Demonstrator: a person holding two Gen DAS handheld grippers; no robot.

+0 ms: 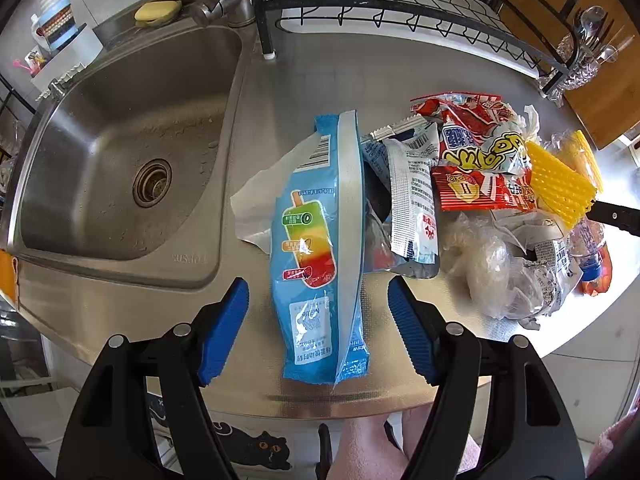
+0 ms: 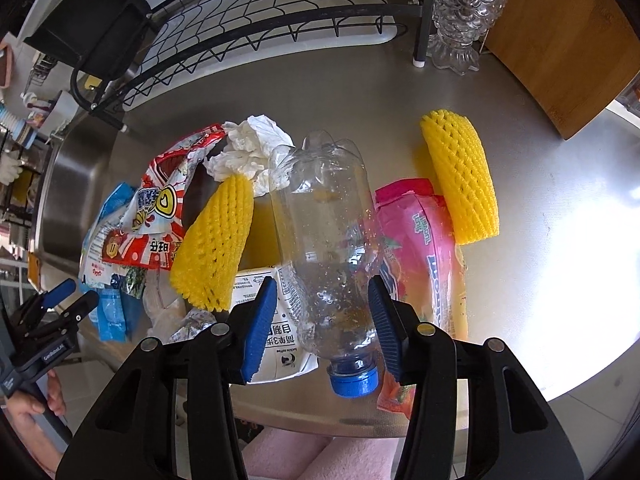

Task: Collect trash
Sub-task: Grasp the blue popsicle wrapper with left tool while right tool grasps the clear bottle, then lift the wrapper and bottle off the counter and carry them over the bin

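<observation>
A: Right, where does each tool sit?
B: The left gripper [image 1: 318, 316] straddles the blue ice-pop wrapper [image 1: 320, 260], jaws wide, pads clear. Its long axis runs near to far.
A: And the right gripper [image 2: 322, 316]?
B: Its pads flank the clear bottle [image 2: 328, 240], cap nearest, lying near to far; contact looks close, unconfirmed.

Steel counter [image 1: 304, 80], sink [image 1: 120, 152], black dish rack [image 1: 400, 4], sunlit glare
</observation>
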